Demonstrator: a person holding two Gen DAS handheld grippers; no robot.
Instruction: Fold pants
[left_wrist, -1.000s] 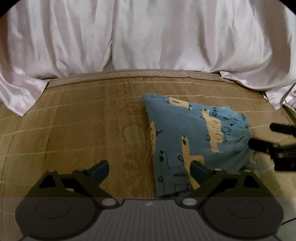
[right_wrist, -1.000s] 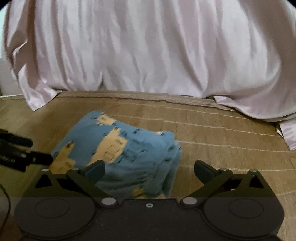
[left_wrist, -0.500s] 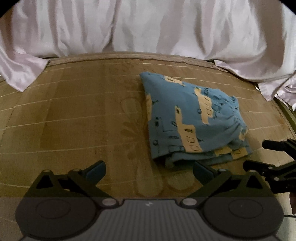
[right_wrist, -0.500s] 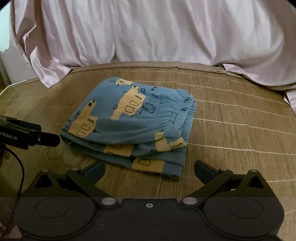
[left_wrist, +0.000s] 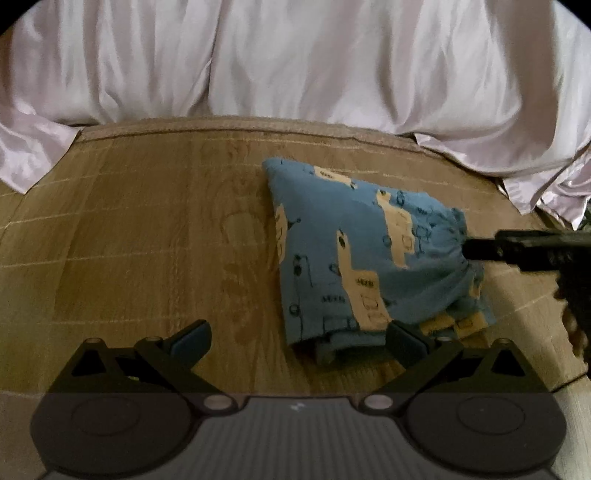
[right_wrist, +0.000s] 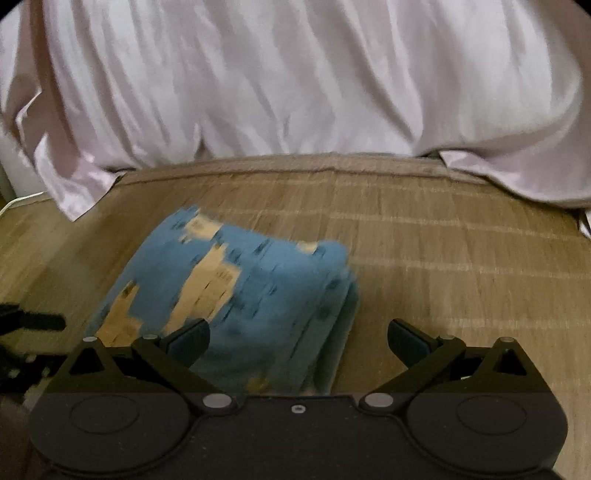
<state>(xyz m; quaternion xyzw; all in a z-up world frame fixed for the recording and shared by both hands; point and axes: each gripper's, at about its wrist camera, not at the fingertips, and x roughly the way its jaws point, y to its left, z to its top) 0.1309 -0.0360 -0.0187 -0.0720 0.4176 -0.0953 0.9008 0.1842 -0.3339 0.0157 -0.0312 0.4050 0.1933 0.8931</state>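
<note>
The folded blue pants (left_wrist: 354, 254) with yellow vehicle prints lie on the woven mat (left_wrist: 147, 258). My left gripper (left_wrist: 297, 338) is open just short of the bundle's near corner; its right finger overlaps the lowest folded layers. My right gripper (left_wrist: 524, 247) comes in from the right and its tip touches the bundle's gathered right edge. In the right wrist view, blurred by motion, the pants (right_wrist: 266, 295) fill the lower middle. There my right gripper (right_wrist: 297, 338) is open, its left finger over the cloth and its right finger over bare mat. The left gripper (right_wrist: 33, 321) shows at the far left.
A pale satin sheet (left_wrist: 314, 62) hangs in folds along the whole back and drapes onto the mat at both sides. The mat's bound edge (right_wrist: 295, 166) runs below it. Bare mat lies left of the pants and to their right (right_wrist: 461, 258).
Half a second ago both grippers had pulled back and the whole bundle showed. Now both have come close to it again, as a second ago. The pants stay folded in place.
</note>
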